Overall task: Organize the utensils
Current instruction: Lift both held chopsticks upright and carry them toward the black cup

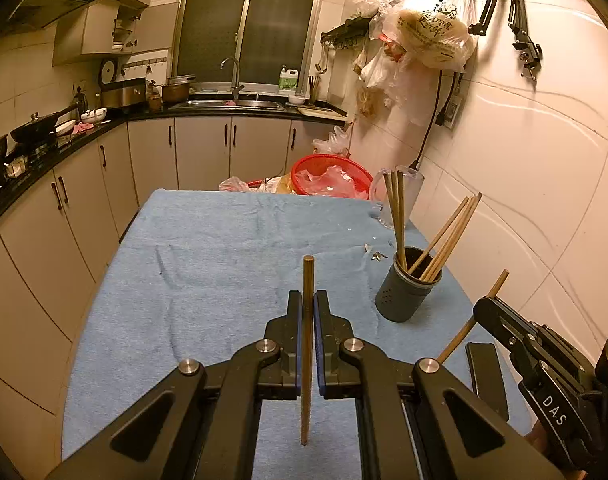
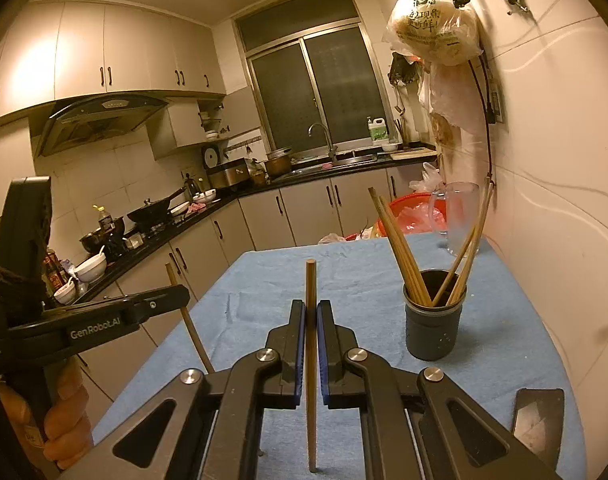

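My left gripper [image 1: 308,300] is shut on a wooden chopstick [image 1: 307,280] that stands upright between its jaws, above the blue cloth. My right gripper [image 2: 311,308] is shut on another wooden chopstick [image 2: 310,280], also upright. A dark grey utensil holder [image 1: 406,292] with several chopsticks stands at the right of the table; it also shows in the right wrist view [image 2: 434,326]. In the left wrist view the right gripper [image 1: 486,308] shows low right with its chopstick [image 1: 498,282]. In the right wrist view the left gripper [image 2: 179,294] shows at left with its chopstick [image 2: 191,332].
A blue cloth [image 1: 223,260] covers the table. A clear glass mug [image 1: 408,192] stands at the far right corner near the wall. A red basket [image 1: 328,176] with plastic bags sits beyond the far edge. A dark flat object [image 1: 486,376] lies near the right front edge. Small scraps [image 1: 374,254] lie near the holder.
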A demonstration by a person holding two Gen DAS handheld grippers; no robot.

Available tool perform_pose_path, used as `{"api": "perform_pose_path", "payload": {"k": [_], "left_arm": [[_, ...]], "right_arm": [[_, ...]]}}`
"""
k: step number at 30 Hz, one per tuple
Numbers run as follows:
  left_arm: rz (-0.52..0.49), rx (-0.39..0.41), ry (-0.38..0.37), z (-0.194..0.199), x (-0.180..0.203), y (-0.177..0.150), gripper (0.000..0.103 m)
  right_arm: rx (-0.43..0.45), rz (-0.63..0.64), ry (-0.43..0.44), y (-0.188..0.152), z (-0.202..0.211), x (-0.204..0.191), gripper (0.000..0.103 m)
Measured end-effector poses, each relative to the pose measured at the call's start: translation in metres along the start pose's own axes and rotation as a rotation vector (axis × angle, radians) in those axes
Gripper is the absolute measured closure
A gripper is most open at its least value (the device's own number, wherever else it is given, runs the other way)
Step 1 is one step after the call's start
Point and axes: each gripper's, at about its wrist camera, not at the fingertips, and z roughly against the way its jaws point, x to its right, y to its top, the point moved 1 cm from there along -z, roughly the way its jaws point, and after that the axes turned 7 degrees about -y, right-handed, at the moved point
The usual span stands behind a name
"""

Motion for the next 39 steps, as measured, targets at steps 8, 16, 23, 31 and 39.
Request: {"api": "perform_pose_path", "payload": {"k": [8, 16, 23, 31, 39], "left_arm": [[0.003, 0.002, -0.003, 0.003, 0.0, 0.001, 0.098], [-0.002, 0.004, -0.005, 0.007, 0.002, 0.003, 0.098], [-0.012, -0.001, -0.005, 0.008, 0.004, 0.006, 0.098], [-0.02, -0.006, -0.022, 0.009, 0.009, 0.015, 0.098], [-0.036, -0.017, -0.064, 0.006, 0.026, 0.031, 0.098]], "right_arm": [[0.007, -0.001, 0.003, 0.002, 0.003, 0.0, 0.097], [0.014, -0.007, 0.0, 0.003, 0.005, 0.001, 0.097], [0.02, -0.012, -0.001, 0.007, 0.007, 0.006, 0.097], [0.047, -0.049, -0.02, 0.02, 0.015, 0.025, 0.097], [0.091, -0.096, -0.046, 0.041, 0.029, 0.051, 0.097]]}}
